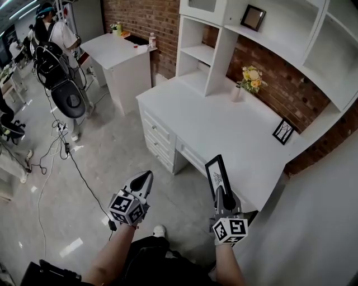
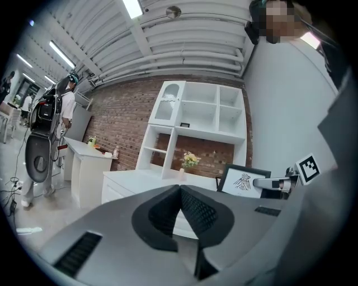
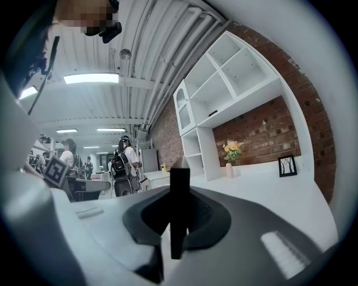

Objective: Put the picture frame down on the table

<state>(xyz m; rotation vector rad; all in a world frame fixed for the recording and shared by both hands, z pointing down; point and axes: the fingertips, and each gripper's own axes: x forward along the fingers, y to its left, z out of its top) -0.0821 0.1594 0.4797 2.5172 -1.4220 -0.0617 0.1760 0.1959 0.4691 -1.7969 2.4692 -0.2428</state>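
Observation:
A black picture frame (image 1: 216, 176) with a white print stands upright in my right gripper (image 1: 220, 192), held by its lower edge in front of the white desk (image 1: 224, 131). In the right gripper view the frame (image 3: 179, 209) is edge-on, a dark bar pinched between the jaws. The left gripper view catches the frame's face (image 2: 243, 181) off to the right. My left gripper (image 1: 144, 180) hangs over the floor left of the desk; its jaws (image 2: 180, 195) meet with nothing between them.
On the desk stand a vase of yellow flowers (image 1: 244, 82) and a small black frame (image 1: 283, 131) by the brick wall. White shelves (image 1: 268, 33) rise above it, another frame (image 1: 253, 17) on them. A second white desk (image 1: 120, 56), a chair (image 1: 67, 95) and people are at the far left.

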